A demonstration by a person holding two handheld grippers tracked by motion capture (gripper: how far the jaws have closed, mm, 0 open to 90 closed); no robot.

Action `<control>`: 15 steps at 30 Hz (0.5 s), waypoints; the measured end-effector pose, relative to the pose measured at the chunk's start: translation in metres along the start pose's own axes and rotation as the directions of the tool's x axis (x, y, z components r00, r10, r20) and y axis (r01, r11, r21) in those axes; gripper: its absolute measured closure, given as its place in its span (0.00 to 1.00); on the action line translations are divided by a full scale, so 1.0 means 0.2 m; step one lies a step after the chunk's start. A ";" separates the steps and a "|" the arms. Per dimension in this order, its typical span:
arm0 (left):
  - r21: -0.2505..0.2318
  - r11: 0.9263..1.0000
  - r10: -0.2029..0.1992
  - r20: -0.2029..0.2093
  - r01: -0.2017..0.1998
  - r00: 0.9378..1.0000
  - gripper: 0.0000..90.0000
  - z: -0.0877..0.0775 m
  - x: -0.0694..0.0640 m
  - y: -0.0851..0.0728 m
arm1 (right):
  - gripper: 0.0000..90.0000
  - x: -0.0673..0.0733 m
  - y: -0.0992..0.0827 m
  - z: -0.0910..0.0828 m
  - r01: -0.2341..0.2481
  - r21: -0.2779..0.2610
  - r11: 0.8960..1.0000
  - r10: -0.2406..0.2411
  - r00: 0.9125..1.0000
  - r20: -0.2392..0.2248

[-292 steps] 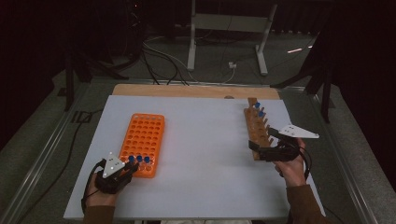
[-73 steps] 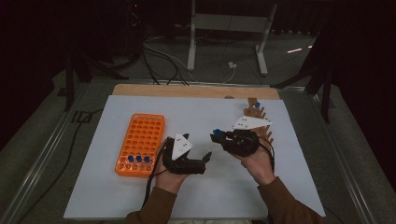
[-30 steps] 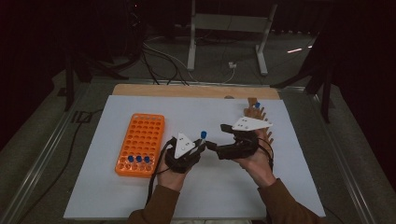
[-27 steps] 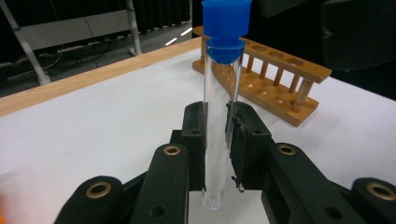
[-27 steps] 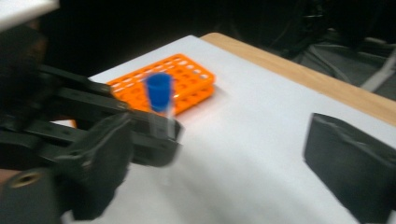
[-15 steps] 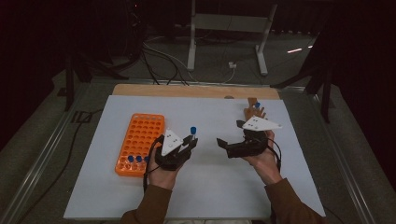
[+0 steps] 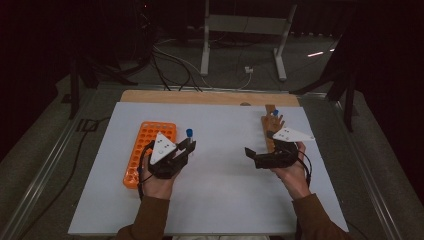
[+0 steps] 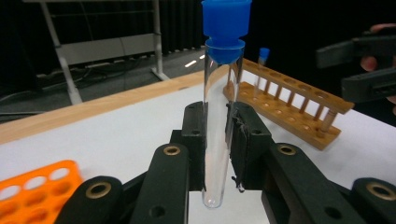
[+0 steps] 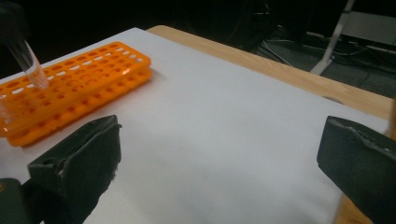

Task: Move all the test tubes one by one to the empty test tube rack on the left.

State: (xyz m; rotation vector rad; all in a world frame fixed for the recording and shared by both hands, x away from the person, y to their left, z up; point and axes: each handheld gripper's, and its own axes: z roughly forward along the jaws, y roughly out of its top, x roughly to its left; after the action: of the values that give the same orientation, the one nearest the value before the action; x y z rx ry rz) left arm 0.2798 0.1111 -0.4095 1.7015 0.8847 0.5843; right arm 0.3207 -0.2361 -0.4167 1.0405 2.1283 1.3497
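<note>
The left gripper (image 8: pixel 217 140) clamps its fingers on an upright blue-capped tube (image 8: pixel 219 107) beside the orange rack (image 7: pixel 145 150). The right gripper (image 9: pixel 219 163), its fingers wide and having just been opening with nothing between them, hovers over the counter (image 7: pixel 225 195) near the wooden rack (image 7: pixel 270 131).

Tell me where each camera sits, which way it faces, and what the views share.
High view: above the person's side, looking forward and down at the white table; both forearms, left gripper, right gripper.
Left gripper view: along shut jaws clamping the clear blue-capped test tube, toward the wooden tube rack.
Right gripper view: between open jaws toward the orange plastic tube rack.
Shared: both racks and the tube.
</note>
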 end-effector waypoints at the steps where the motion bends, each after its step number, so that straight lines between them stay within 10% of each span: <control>1: -0.005 1.000 0.001 -0.006 -0.001 1.000 0.87 -0.01 0.02 0.00 | 0.00 -0.01 -0.01 -0.01 -0.003 0.000 1.000 0.003 1.000 0.004; 15: -0.062 0.998 -0.036 -0.125 0.029 0.991 0.87 -0.25 0.28 -0.01 | 0.00 -0.12 -0.06 -0.09 -0.049 -0.019 0.999 0.050 0.997 0.053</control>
State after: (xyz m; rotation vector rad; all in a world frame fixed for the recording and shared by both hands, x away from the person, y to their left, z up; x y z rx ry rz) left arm 0.2746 0.1853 -0.3989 1.6069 0.9733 0.6961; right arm 0.3198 -0.2679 -0.4206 1.1169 2.0611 1.3455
